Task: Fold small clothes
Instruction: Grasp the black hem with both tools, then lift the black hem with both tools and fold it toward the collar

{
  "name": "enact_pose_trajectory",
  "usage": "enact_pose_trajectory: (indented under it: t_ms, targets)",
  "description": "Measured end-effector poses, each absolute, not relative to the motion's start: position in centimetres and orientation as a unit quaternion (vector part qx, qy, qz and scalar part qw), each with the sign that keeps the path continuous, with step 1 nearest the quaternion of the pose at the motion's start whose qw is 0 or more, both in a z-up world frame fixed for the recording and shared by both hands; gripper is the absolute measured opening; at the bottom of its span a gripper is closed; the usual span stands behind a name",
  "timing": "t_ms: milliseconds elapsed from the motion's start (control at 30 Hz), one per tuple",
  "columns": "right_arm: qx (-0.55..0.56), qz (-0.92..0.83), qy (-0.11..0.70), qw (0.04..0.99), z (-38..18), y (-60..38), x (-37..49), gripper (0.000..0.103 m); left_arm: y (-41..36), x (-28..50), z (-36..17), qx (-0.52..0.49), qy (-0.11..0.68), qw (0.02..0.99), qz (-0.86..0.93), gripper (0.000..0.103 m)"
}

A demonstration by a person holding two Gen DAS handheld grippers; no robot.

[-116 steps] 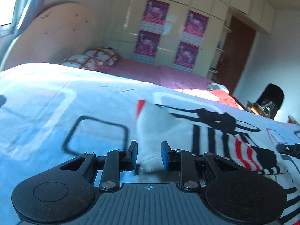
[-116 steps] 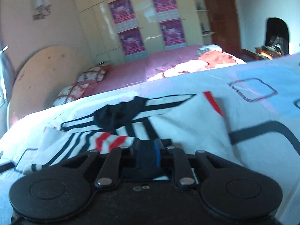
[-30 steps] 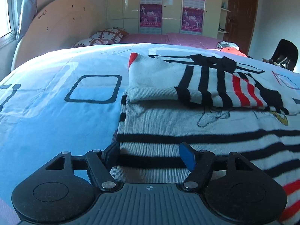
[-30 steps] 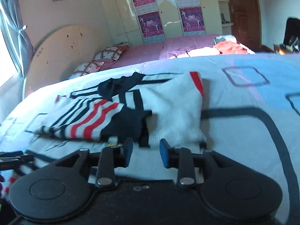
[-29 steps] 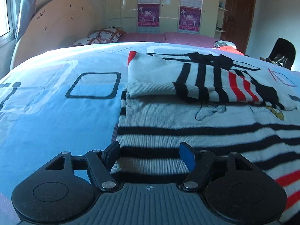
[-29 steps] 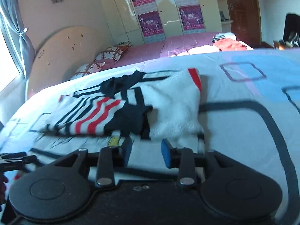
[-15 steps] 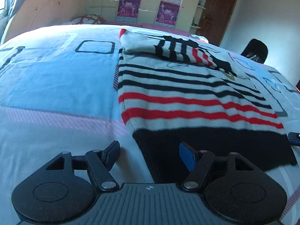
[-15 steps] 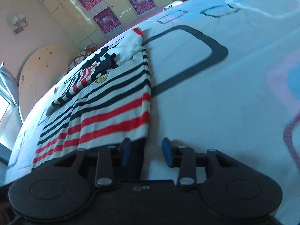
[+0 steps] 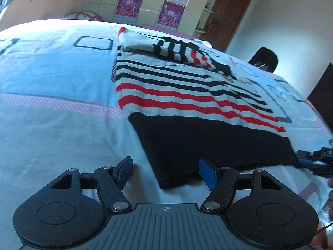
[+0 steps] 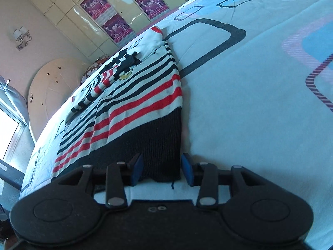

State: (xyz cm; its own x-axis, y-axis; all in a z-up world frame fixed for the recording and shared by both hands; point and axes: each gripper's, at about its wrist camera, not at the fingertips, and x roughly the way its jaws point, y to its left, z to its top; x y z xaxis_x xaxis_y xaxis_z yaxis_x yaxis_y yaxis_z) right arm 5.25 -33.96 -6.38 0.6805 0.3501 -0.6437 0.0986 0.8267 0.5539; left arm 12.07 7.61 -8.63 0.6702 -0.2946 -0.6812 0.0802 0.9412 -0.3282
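A small knit sweater (image 9: pixel 187 95) with black and red stripes and a black hem lies flat on the bed, its sleeves folded across the chest at the far end. My left gripper (image 9: pixel 165 171) is open, its jaws on either side of the hem's near left corner. My right gripper (image 10: pixel 162 168) is open around the hem's right corner (image 10: pixel 164 162). The right gripper also shows in the left wrist view (image 9: pixel 312 160) at the hem's right end.
The bed cover (image 9: pixel 52 83) is light blue and white with square outlines. Behind stand a second bed with pink sheets, cream wardrobes with posters (image 10: pixel 108 14), a round wooden board (image 10: pixel 50 83), a brown door (image 9: pixel 229 16) and a dark chair (image 9: pixel 264 60).
Both grippers have drawn back from the folded sleeves down the sweater to its black hem. The right jaws have opened wider around the hem corner.
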Motion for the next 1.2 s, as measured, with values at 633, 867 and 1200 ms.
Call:
enact_pose_trajectory:
  t_ms: [633, 867, 1200]
  targets:
    - [0.397, 0.105, 0.384, 0.827, -8.6, -37.1, 6.9, 0.029, 12.6, 14.2, -13.4, -0.407, 0.384, 0.809, -0.179, 0.051]
    - [0.403, 0.125, 0.392, 0.818, -9.2, -37.6, 8.2, 0.027, 11.7, 16.0, -13.2, -0.396, 0.389, 0.810, -0.191, 0.051]
    - [0.383, 0.151, 0.409, 0.814, -9.2, -36.3, 10.7, 0.014, 11.1, 17.2, -14.7, -0.406, 0.397, 0.807, -0.164, 0.008]
